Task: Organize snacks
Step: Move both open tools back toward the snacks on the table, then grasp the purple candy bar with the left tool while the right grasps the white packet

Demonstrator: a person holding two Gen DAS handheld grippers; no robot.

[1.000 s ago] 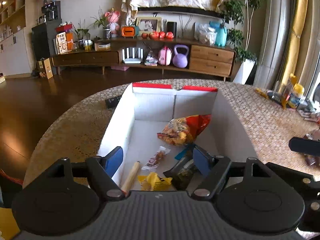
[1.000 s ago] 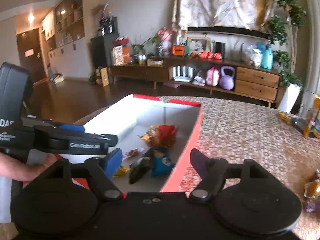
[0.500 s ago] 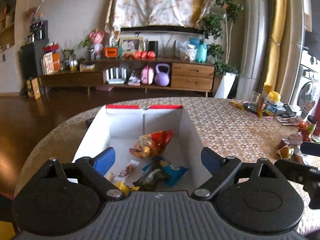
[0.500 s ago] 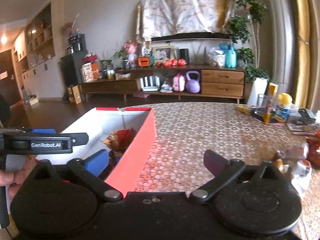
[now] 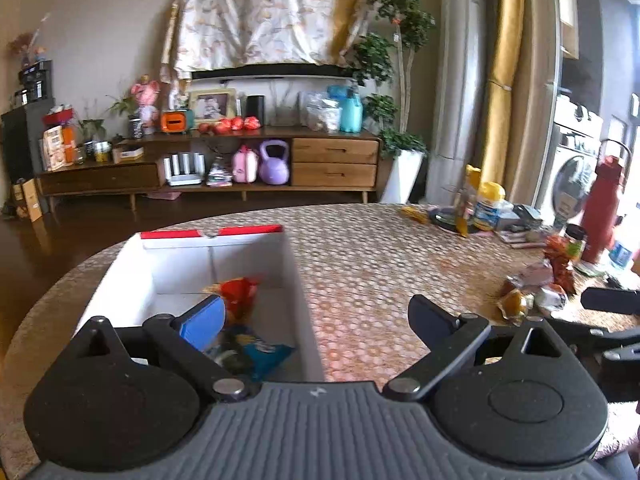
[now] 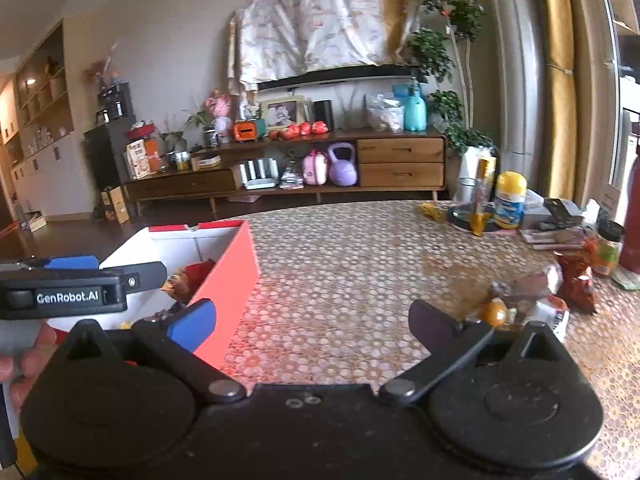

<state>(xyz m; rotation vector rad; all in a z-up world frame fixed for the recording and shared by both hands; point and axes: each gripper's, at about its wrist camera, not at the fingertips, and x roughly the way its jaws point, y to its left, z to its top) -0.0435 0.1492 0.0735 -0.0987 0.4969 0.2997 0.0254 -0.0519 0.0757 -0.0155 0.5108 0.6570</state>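
My left claw [image 5: 316, 320], marked "GenRobot.AI", and right claw [image 6: 312, 320] have just been opening and gape empty over the desk [image 6: 360, 264], the red box [image 6: 228, 276] of snack packets [image 5: 240, 292] near-left, loose snacks [image 6: 520, 304] farther right.

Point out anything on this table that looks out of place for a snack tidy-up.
A heap of snack packets still lies loose on the table, well right of the box that already holds other packets. Nothing looks spilled or damaged.

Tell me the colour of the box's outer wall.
Red outside, white inside; the box shows it best in the right wrist view.
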